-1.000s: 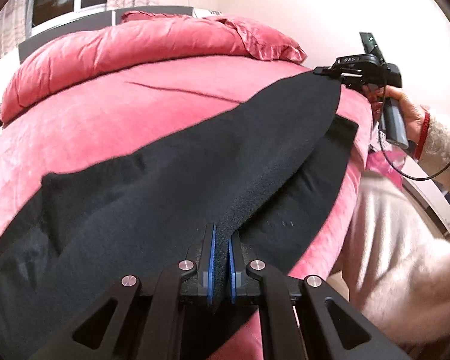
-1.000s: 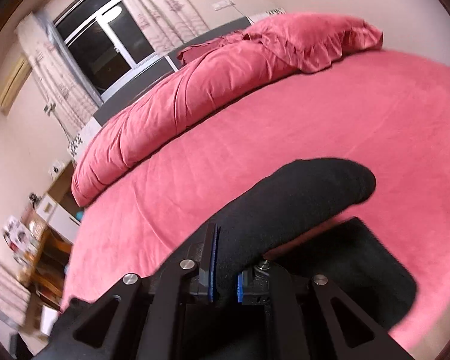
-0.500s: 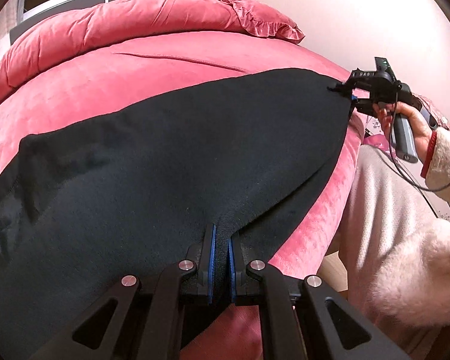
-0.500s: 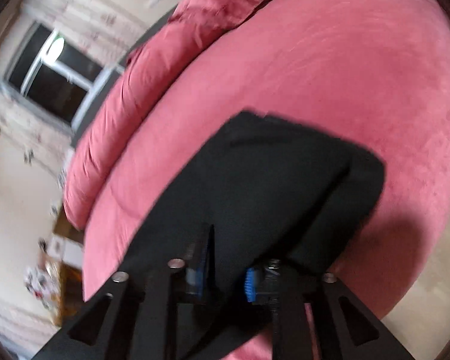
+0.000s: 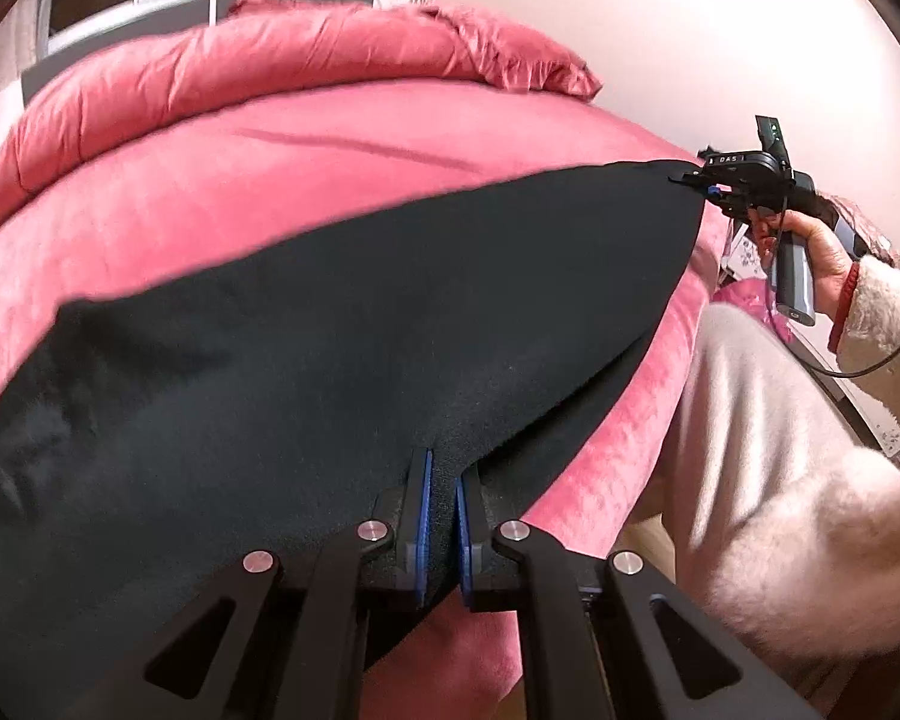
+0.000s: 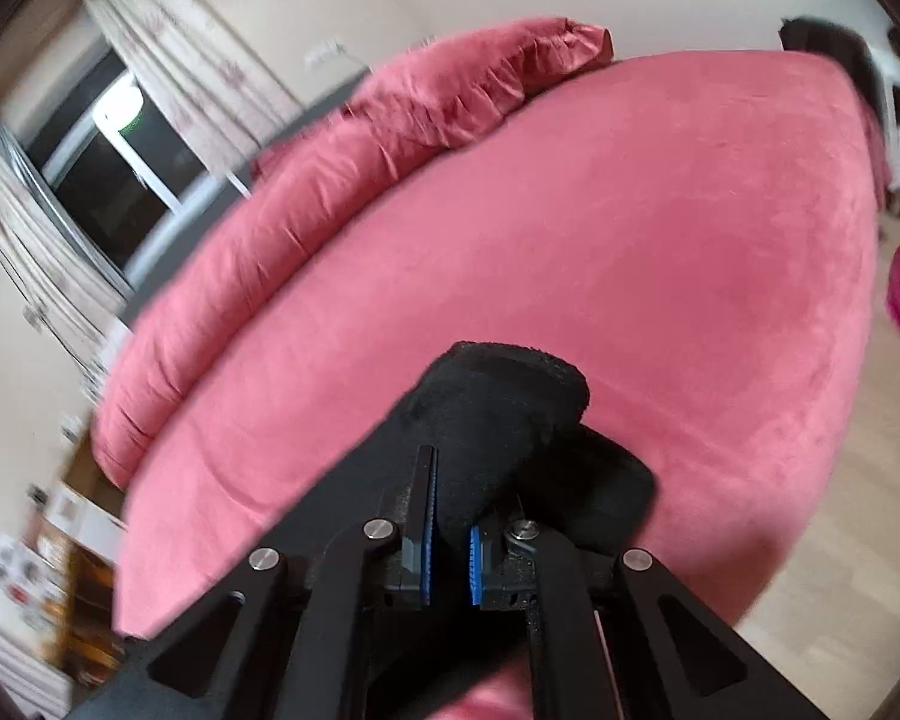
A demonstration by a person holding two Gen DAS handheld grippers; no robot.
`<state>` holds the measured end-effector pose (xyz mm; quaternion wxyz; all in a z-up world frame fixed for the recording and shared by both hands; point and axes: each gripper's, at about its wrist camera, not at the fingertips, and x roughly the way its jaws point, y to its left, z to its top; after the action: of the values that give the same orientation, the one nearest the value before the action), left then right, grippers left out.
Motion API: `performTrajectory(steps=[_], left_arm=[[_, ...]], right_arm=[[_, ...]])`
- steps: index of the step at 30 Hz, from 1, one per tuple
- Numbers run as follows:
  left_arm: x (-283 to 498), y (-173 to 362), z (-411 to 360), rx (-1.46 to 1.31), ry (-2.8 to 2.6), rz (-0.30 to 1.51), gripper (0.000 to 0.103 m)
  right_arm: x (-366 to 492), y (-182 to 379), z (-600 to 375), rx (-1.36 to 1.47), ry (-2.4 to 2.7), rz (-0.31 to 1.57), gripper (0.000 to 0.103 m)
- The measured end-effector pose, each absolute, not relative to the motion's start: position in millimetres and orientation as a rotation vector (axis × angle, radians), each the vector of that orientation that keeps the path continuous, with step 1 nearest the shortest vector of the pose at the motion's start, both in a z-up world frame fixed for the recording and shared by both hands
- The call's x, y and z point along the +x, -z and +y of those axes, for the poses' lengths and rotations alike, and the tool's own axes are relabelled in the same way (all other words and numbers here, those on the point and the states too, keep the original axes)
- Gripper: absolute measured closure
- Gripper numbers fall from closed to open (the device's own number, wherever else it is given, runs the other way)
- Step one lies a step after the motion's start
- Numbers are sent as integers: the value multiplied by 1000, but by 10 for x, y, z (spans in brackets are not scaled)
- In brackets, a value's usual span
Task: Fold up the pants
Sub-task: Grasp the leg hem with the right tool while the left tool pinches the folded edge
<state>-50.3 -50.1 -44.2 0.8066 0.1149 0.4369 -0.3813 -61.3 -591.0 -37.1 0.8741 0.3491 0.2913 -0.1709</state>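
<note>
Black pants (image 5: 330,330) lie stretched across the pink bed (image 5: 270,168), with one layer folded over another near the front edge. My left gripper (image 5: 441,516) is shut on the near edge of the fabric. In the left wrist view my right gripper (image 5: 699,183) pinches the far corner at the bed's right side, held by a hand (image 5: 822,252). In the right wrist view my right gripper (image 6: 450,516) has its jaws closing on a bunched roll of the pants (image 6: 498,408), and the blue pads press the cloth.
A rolled pink duvet and pillows (image 5: 306,54) line the head of the bed. The person's leg in pale trousers (image 5: 750,420) stands against the bed's right edge. A window with curtains (image 6: 120,180) and cluttered shelves (image 6: 48,558) are beyond the bed.
The right gripper sank toward the bed edge and rolled; its jaws widened briefly, then closed again on the cloth. The upper pants layer now lies lower and flatter. The left gripper hardly moved.
</note>
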Motion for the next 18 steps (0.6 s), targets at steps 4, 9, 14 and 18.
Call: performTrajectory(steps=[4, 9, 14, 18], left_arm=[[-477, 633, -602, 282, 823, 983, 96], [-495, 664, -621, 270, 839, 998, 94], [-500, 491, -494, 201, 874, 986, 83], [-467, 219, -260, 57, 899, 925, 82]], right_arm=[[-632, 666, -6038, 791, 394, 687, 95], [-651, 706, -6031, 783, 430, 699, 95], [-708, 563, -5975, 758, 495, 684, 76], [-814, 325, -5900, 682, 581, 643, 73]])
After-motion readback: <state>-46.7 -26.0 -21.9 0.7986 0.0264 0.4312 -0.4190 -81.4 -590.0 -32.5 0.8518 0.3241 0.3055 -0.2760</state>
